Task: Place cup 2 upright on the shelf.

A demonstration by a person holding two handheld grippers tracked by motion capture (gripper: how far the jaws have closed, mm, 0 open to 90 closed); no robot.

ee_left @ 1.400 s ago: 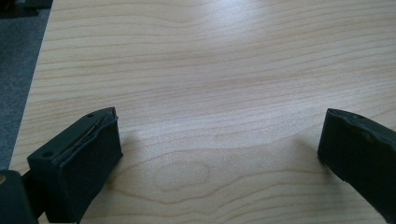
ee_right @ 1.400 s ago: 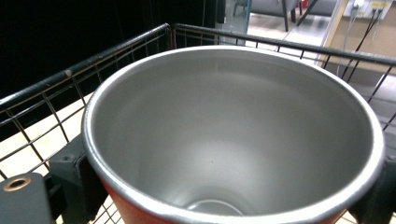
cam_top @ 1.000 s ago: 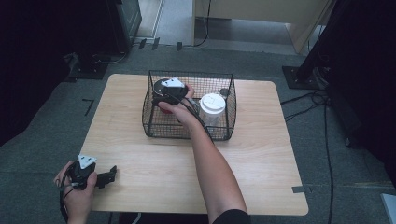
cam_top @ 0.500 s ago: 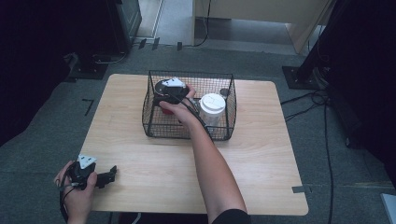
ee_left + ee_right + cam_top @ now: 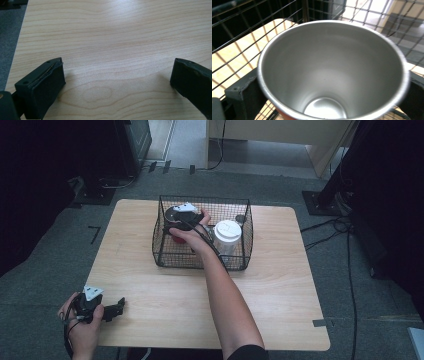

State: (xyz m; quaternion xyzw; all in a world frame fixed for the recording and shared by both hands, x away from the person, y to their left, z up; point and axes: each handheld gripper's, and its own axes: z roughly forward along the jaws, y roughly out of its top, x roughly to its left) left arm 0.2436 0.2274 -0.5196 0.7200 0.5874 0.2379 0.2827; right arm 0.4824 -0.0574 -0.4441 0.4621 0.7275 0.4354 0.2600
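Right gripper view shows the red-walled, steel-lined tumbler (image 5: 332, 72) standing in the black wire basket (image 5: 200, 257) near its left wall, between the just-opened right gripper (image 5: 329, 100) jaws: rigid, light, slippery, best clamped mid-wall.

The cup (image 5: 332, 72) hides both jaw tips in the right gripper view, and its near rim is blurred. Hand (image 5: 192, 237) and gripper (image 5: 182, 215) cover most of it from above
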